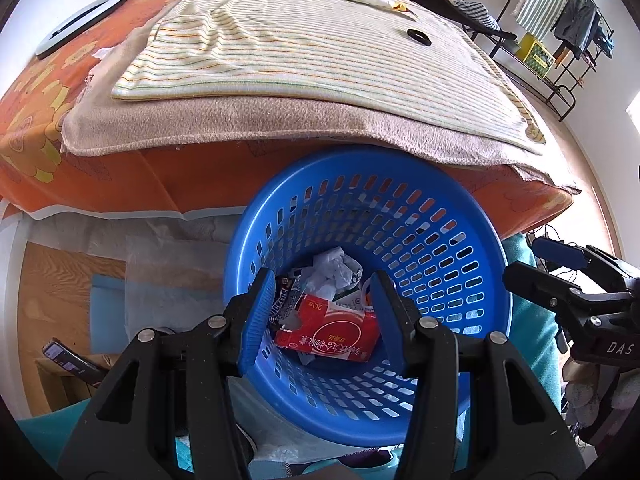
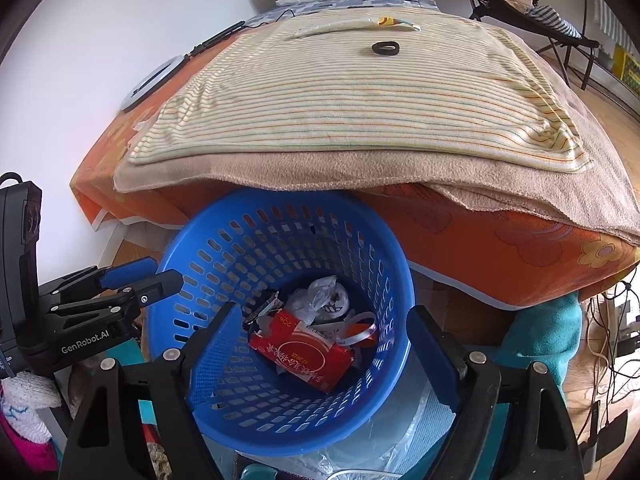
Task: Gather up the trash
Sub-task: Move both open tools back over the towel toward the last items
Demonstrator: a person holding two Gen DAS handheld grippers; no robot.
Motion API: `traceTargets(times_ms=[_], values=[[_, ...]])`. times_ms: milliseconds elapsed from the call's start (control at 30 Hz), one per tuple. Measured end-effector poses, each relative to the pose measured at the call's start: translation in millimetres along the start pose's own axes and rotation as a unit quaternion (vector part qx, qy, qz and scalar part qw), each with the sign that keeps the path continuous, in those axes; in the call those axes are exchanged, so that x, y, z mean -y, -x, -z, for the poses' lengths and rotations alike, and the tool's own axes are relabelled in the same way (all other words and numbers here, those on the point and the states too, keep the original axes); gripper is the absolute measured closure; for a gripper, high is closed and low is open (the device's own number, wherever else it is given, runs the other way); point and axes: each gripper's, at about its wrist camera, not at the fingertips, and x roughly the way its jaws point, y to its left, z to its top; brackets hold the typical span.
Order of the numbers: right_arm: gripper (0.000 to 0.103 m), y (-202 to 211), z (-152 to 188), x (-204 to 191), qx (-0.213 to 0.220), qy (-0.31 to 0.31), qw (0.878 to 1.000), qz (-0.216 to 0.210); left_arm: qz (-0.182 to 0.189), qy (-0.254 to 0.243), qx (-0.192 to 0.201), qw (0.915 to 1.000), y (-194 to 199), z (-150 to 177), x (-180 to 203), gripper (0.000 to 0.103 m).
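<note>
Both grippers, left (image 1: 320,312) and right (image 2: 320,348), are hanging released over the round perforated blue plastic basket (image 2: 192,248) holding a glossy red cardboard box (image 2: 304,354) and crumpled white plastic bag (image 2: 320,296).

Both my wrist cameras are looking down, close, into the blue basket (image 1: 460,248) (image 2: 224,256) at the bed's near edge (image 1: 248,128) (image 2: 280,176).

The left gripper (image 1: 320,312) hung with its blue-padded fingers (image 1: 258,316) spread apart and nothing between them. Beside it, the right gripper (image 2: 324,356) was spread wider, also empty. Both pointed downward, side by side, with a gap between the two tools.
</note>
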Motion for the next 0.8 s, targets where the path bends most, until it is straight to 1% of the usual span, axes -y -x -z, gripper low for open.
traceTargets(times_ms=[300, 400, 433, 467, 500, 533, 567, 700, 800], values=[[0.016, 11, -11, 12, 0.018, -0.011, 1.0, 0.003, 0.005, 0.001, 0.013, 0.9999, 8, -13, 2, 0.052], [0.011, 15, -16, 15, 0.026, -0.009, 1.0, 0.006, 0.007, 0.001, 0.016, 0.9998, 10, -19, 3, 0.052], [0.01, 17, -17, 15, 0.03, -0.007, 1.0, 0.006, 0.006, 0.003, 0.018, 0.9998, 12, -22, 3, 0.05], [0.007, 19, -19, 16, 0.034, -0.005, 0.999, 0.007, 0.006, 0.007, 0.023, 0.9997, 13, -25, 3, 0.044], [0.005, 21, -21, 16, 0.037, -0.003, 0.999, 0.01, 0.009, 0.011, 0.03, 0.9994, 16, -28, 3, 0.041], [0.002, 24, -23, 16, 0.041, 0.0, 0.999, 0.013, 0.013, 0.014, 0.038, 0.9991, 19, -33, 4, 0.041], [0.001, 26, -25, 16, 0.046, 0.002, 0.999, 0.016, 0.014, 0.014, 0.045, 0.9988, 21, -38, 5, 0.041], [0.001, 34, -37, 17, 0.063, 0.012, 0.998, 0.019, 0.016, 0.008, 0.072, 0.9973, 28, -66, 10, 0.041], [0.0, 41, -46, 17, 0.089, 0.027, 0.995, 0.021, 0.023, 0.009, 0.087, 0.9959, 30, -89, 12, 0.041]])
